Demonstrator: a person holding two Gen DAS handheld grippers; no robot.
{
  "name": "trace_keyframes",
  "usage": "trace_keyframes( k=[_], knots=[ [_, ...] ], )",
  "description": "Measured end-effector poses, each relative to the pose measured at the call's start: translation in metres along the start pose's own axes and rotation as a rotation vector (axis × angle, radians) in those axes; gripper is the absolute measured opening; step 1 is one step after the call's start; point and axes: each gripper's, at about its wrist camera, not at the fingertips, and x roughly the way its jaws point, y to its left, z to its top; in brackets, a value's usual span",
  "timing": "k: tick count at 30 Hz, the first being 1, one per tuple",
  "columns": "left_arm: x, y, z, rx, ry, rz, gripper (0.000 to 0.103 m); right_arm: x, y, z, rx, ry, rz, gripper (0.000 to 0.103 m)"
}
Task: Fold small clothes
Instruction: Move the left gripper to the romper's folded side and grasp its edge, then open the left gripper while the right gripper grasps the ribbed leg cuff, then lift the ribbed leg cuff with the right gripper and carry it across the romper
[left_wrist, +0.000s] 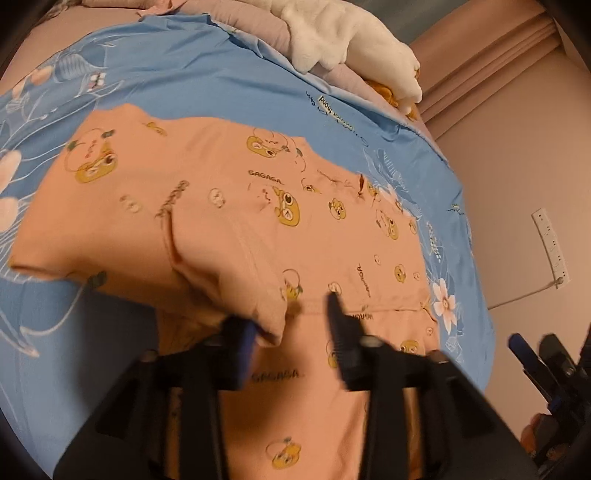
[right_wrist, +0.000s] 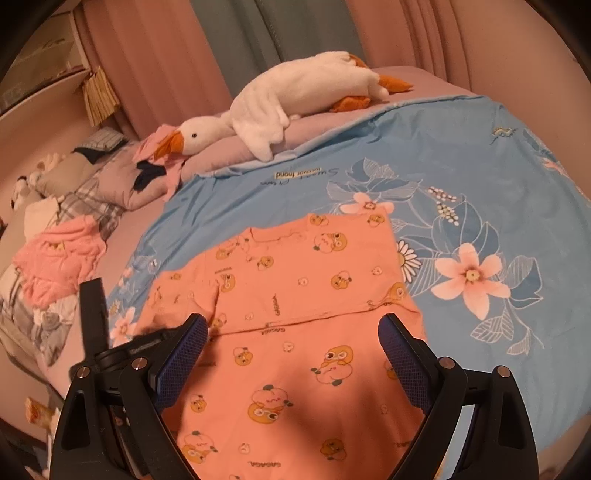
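A small orange shirt (left_wrist: 258, 206) with cartoon prints lies on a blue floral bedsheet (left_wrist: 229, 85); it also shows in the right wrist view (right_wrist: 295, 280). One sleeve (left_wrist: 229, 266) is folded over the body. My left gripper (left_wrist: 291, 325) is open, its fingers on either side of the sleeve's cuff, just above the shirt. My right gripper (right_wrist: 291, 354) is open and empty, hovering over the shirt's lower part. The left gripper's body (right_wrist: 96, 317) shows at the left of the right wrist view, and the right gripper (left_wrist: 539, 362) at the right edge of the left wrist view.
A white plush goose (right_wrist: 295, 103) lies on mauve bedding (right_wrist: 229, 155) at the back of the bed. A pile of pink and plaid clothes (right_wrist: 59, 258) sits to the left. Curtains (right_wrist: 229, 44) hang behind. A wall with a power strip (left_wrist: 550, 240) is to the right.
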Motion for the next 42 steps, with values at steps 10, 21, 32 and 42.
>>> trace_keyframes(
  k=[10, 21, 32, 42],
  knots=[
    [-0.074, 0.032, -0.005, -0.041, -0.124, 0.165, 0.068, 0.027, 0.049, 0.003, -0.168, 0.055, 0.016, 0.093],
    [-0.117, 0.082, -0.012, -0.194, -0.177, 0.302, 0.064, 0.091, 0.136, -0.014, -0.447, 0.21, 0.18, 0.072],
    [-0.129, 0.087, -0.021, -0.206, -0.179, 0.318, 0.064, 0.156, 0.164, -0.036, -0.596, 0.324, 0.06, 0.036],
    [-0.126, 0.087, -0.022, -0.196, -0.165, 0.329, 0.064, 0.133, 0.159, -0.018, -0.549, 0.226, 0.139, 0.008]
  ],
)
